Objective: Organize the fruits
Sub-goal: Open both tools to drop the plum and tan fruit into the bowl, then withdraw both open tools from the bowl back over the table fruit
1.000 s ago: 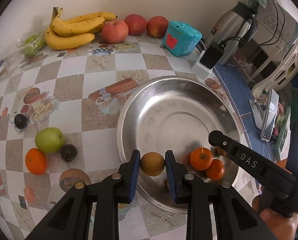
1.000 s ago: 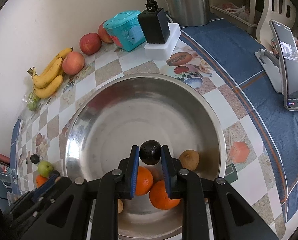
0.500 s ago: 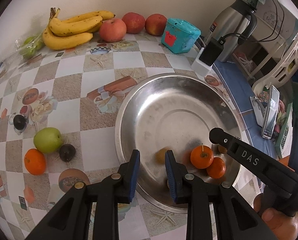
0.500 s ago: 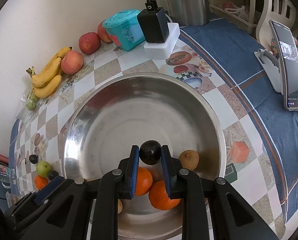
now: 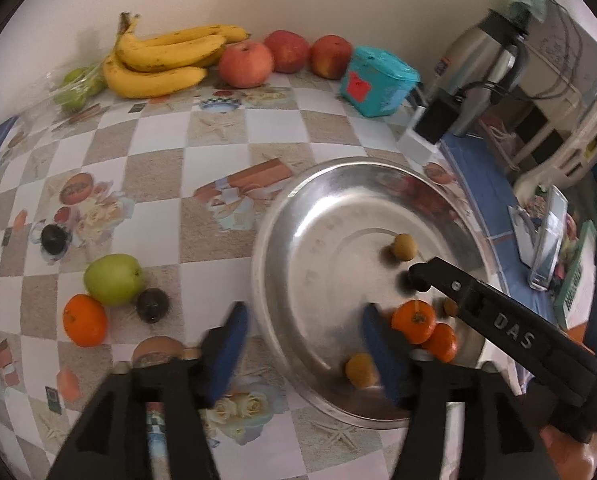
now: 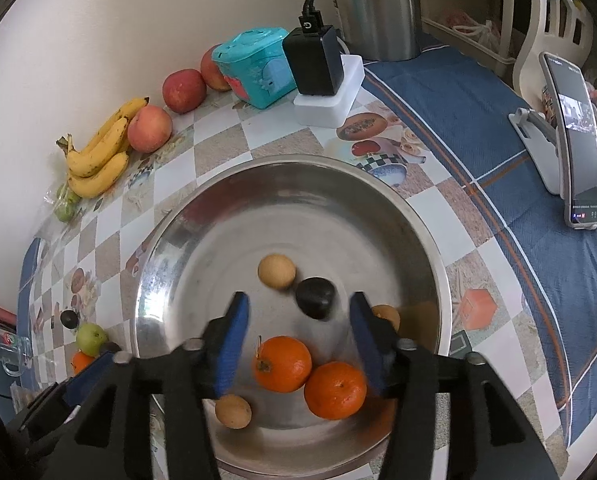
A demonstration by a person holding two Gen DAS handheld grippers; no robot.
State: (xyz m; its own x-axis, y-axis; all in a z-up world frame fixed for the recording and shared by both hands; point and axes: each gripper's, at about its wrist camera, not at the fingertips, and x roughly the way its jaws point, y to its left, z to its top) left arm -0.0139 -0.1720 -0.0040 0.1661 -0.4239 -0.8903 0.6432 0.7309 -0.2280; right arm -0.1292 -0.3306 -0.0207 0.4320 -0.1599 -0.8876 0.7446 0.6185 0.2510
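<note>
Left tool [image 5: 302, 332]: fingers spread apart, holding nothing, hanging over the near-left rim of the bowl [image 5: 274, 216].
Right tool [image 6: 296, 328]: fingers apart and empty, above the fruit in the bowl.
In the bowl: two oranges [image 6: 281, 363] touching each other at the near side, a dark fruit [image 6: 315, 297] just beside a tan fruit [image 6: 276, 271] nearer the middle, a second tan fruit [image 6: 233, 411] by the near rim, and a third partly hidden behind the right tool's finger.
On the counter [image 5: 218, 140], near left: a green apple [image 5: 113, 273], an orange [image 5: 84, 320] and a small dark fruit [image 5: 152, 305], all close together; another dark fruit [image 5: 53, 239] a little further off.
By the wall: bananas [image 5: 158, 64], three red apples [image 5: 246, 63] in a row, and green fruit in a bag [image 5: 76, 88].
Progress: roughly a third in, judging by count; small fruit is gathered, larger fruit is untouched.
Left to do: probably the near-left cluster, then the fruit by the wall.
</note>
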